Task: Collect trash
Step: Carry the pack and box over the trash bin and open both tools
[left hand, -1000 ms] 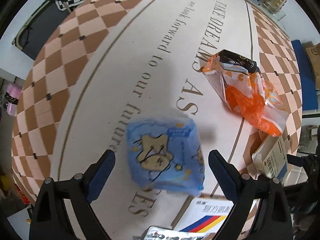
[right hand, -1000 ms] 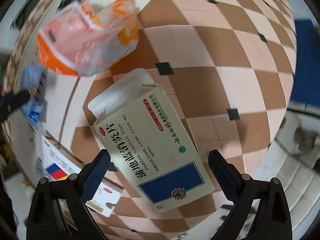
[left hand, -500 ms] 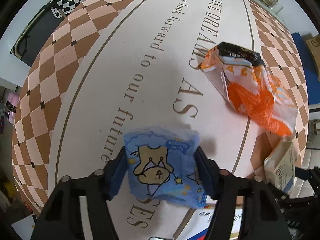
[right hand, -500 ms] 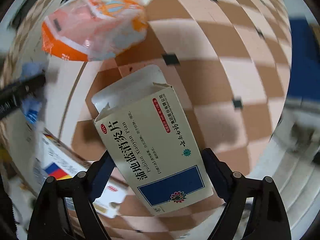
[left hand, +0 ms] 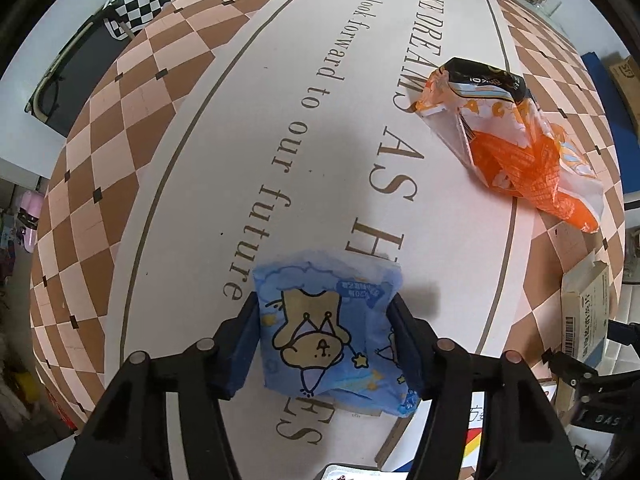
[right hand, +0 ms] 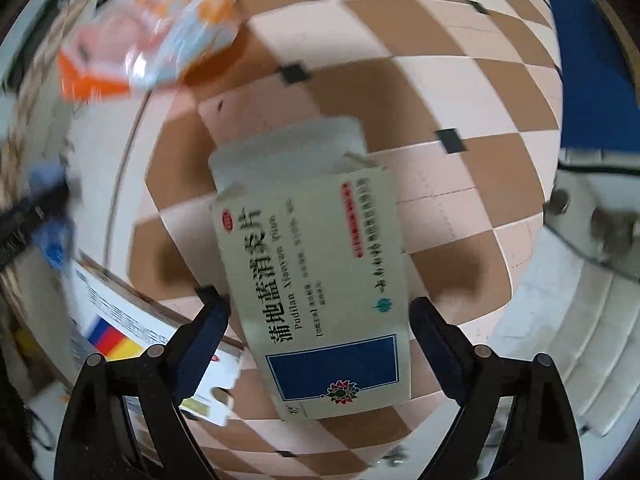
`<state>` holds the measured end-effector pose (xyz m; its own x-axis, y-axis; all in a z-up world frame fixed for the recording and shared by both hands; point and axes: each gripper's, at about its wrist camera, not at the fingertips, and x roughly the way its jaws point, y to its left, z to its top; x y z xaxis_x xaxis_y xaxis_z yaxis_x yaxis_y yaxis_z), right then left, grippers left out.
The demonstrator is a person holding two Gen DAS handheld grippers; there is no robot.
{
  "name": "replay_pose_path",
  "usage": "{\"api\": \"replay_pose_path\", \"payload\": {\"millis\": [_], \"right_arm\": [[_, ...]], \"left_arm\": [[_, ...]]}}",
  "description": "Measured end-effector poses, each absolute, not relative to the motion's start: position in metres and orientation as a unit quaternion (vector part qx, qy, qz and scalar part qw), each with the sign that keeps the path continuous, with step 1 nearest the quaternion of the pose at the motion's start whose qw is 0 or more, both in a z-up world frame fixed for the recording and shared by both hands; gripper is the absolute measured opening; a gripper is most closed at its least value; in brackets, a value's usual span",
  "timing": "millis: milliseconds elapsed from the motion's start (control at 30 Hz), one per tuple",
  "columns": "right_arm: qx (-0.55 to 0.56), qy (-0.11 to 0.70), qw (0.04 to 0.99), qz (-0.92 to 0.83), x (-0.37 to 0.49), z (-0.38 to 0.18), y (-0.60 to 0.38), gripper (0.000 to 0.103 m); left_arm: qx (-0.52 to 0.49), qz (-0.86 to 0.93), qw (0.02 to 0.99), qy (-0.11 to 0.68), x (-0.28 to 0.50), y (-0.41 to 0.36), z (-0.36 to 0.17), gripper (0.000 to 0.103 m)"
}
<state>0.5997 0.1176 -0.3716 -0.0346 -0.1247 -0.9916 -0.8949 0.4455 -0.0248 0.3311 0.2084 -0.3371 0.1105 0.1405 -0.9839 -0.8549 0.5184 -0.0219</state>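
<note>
the left gripper [left hand: 325, 330] is clamped on a soft blue tissue pack [left hand: 326, 328] printed with a cartoon bear and stars, held over the lettered tablecloth [left hand: 240, 120]. the right gripper [right hand: 320, 322] has both fingers pressed against a cream medicine box [right hand: 320, 280] with a blue panel and an open flap. an orange snack wrapper [left hand: 516, 136] lies crumpled nearby.

blue bear-print tissue pack [left hand: 326, 332]: soft, slightly glossy plastic film
orange and white snack bag [left hand: 516, 140]: crinkled, shiny plastic
cream cardboard medicine box [right hand: 320, 280]: smooth matt card
checkered printed table mat [left hand: 120, 128]: matt, smooth
black gripper fingers [left hand: 236, 348]: matt plastic
</note>
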Motion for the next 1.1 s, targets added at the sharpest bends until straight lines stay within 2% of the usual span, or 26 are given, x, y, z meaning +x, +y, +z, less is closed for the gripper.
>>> {"api": "replay_pose_path", "payload": {"millis": [133,200,267,333,400,800,1100], "right_arm": [[-0.397,0.625,0.580,0.341,0.591,-0.371,0.119,0.093],[-0.393,0.617,0.587,0.346,0.588,-0.369,0.117,0.092],[-0.390,0.614,0.591,0.348,0.579,-0.362,0.111,0.088],[-0.389,0.610,0.594,0.352,0.576,-0.357,0.103,0.076],[-0.393,0.604,0.599,0.350,0.565,-0.349,0.103,0.076],[-0.289,0.605,0.662,0.337,0.553,-0.286,0.068,0.076],[-0.207,0.592,0.703,0.334,0.487,-0.223,0.020,0.076]], "left_arm": [[-0.314,0.367,0.680,0.552,0.327,0.205,-0.332,0.055],[-0.312,0.364,0.684,0.550,0.326,0.201,-0.330,0.048],[-0.308,0.363,0.687,0.550,0.327,0.197,-0.328,0.042],[-0.306,0.362,0.689,0.549,0.327,0.194,-0.326,0.038],[-0.304,0.358,0.692,0.548,0.326,0.191,-0.321,0.033],[-0.268,0.355,0.727,0.524,0.304,0.163,-0.270,0.030],[-0.236,0.315,0.781,0.484,0.228,0.126,-0.218,0.030]]}}
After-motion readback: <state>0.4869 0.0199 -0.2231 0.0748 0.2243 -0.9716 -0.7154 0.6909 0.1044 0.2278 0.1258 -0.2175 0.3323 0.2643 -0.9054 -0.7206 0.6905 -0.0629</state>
